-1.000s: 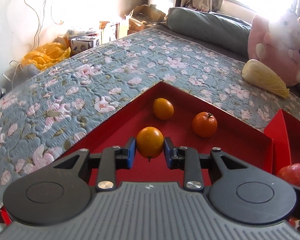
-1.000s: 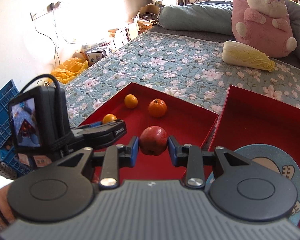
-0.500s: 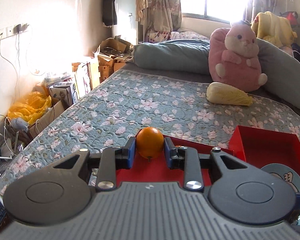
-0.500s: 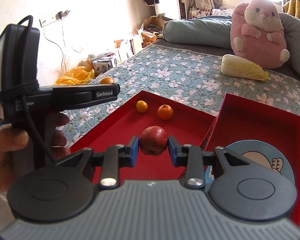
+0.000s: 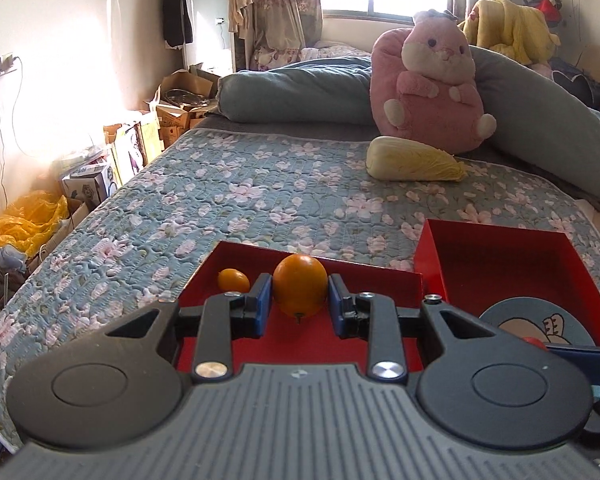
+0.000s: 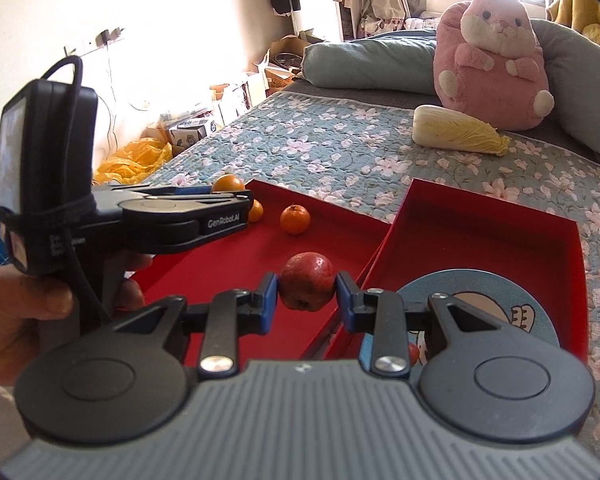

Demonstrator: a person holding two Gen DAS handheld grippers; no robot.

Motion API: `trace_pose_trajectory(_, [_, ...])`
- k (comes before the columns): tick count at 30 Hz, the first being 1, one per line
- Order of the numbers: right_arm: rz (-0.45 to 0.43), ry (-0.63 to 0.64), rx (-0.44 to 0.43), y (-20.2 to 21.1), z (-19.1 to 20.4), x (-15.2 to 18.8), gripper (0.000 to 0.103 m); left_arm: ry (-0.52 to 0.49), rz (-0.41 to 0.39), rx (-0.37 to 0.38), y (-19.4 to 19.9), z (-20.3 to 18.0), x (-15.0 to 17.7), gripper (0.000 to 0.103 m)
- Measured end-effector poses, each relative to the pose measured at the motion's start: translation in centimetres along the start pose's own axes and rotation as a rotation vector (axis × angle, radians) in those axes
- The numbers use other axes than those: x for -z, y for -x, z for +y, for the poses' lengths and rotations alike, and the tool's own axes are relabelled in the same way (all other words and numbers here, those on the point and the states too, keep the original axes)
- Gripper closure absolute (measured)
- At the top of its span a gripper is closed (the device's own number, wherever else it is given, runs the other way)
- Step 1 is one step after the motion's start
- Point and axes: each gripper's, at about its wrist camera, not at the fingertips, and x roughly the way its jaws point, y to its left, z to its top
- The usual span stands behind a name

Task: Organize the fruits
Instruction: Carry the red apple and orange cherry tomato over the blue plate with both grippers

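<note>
My left gripper (image 5: 300,298) is shut on an orange (image 5: 300,289), held above the near end of the left red tray (image 5: 204,280). A smaller orange (image 5: 233,281) lies in that tray. In the right wrist view the left gripper (image 6: 236,197) hangs over the tray's left side with its orange (image 6: 228,183), a hand on its handle. Two oranges (image 6: 295,219) (image 6: 256,211) lie in the left red tray (image 6: 228,256). My right gripper (image 6: 307,294) is shut on a red apple (image 6: 307,286) above the seam between both trays. The right red tray (image 6: 480,236) holds a blue plate (image 6: 480,296).
The trays lie on a floral quilted bed (image 5: 260,200). A napa cabbage (image 5: 414,160) and a pink plush toy (image 5: 428,92) sit at the far side against grey pillows. Cardboard boxes (image 5: 176,116) and a yellow bag (image 5: 32,220) line the floor to the left.
The left gripper has risen with its orange out of the left tray and rolled level. The right gripper has shifted right with the apple, from over the left tray toward the tray seam.
</note>
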Motion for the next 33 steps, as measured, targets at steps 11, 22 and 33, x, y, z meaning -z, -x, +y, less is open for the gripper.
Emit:
trace_pose_trajectory(11, [-0.013, -0.05, 0.053, 1.2, -3.0, 0.9, 0.068, -0.038, -0.047, 0.067, 0.7, -3.6, -0.6, 0.068])
trace_pose_trajectory(22, [-0.013, -0.101, 0.119, 2.7, -5.7, 2.2, 0.068, -0.095, -0.058, 0.145, 1.4, -7.8, 0.0, 0.068])
trace_pose_trajectory(33, [0.047, -0.145, 0.199, 2.4, -8.5, 3.5, 0.068, -0.138, -0.053, 0.196, 0.5, -11.4, 0.1, 0.068])
